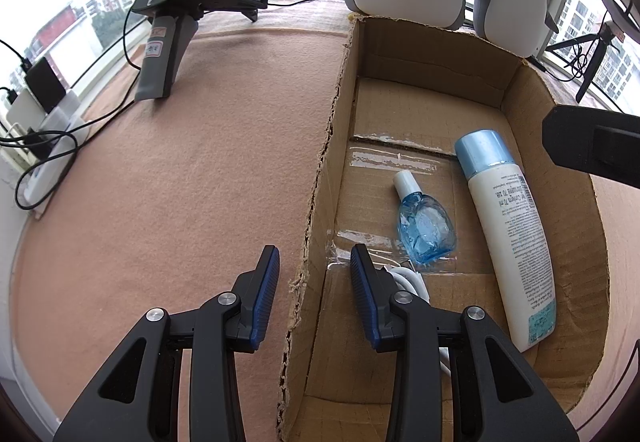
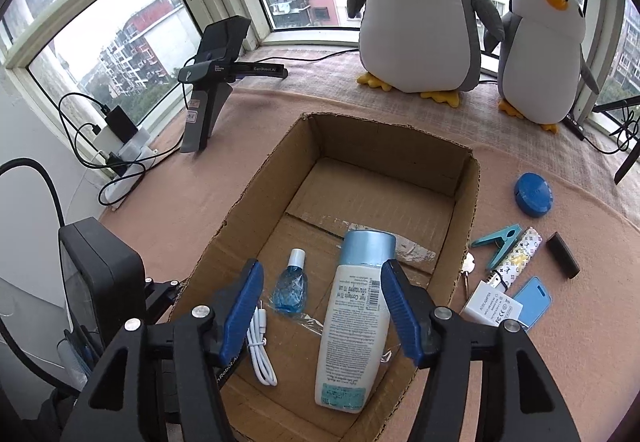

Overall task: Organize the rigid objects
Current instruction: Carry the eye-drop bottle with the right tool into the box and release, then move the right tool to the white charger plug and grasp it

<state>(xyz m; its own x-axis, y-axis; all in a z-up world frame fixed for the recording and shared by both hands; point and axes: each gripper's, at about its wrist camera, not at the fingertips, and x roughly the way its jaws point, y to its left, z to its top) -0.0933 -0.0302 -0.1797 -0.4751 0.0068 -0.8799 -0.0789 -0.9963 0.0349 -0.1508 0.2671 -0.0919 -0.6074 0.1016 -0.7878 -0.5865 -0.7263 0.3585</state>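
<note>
An open cardboard box lies on the pink cloth. Inside it rest a white bottle with a blue cap, a small blue glass bottle and a white cable. My right gripper hangs open above the box, over the white bottle, holding nothing. My left gripper is open and straddles the box's left wall. Right of the box lie a blue round case, a teal clothespin, a patterned tube, a black block, a white adapter and a blue card.
Two plush penguins stand behind the box by the window. A black gripper stand sits at the back left, with a power strip and cables along the left sill. A tripod leg is at far right.
</note>
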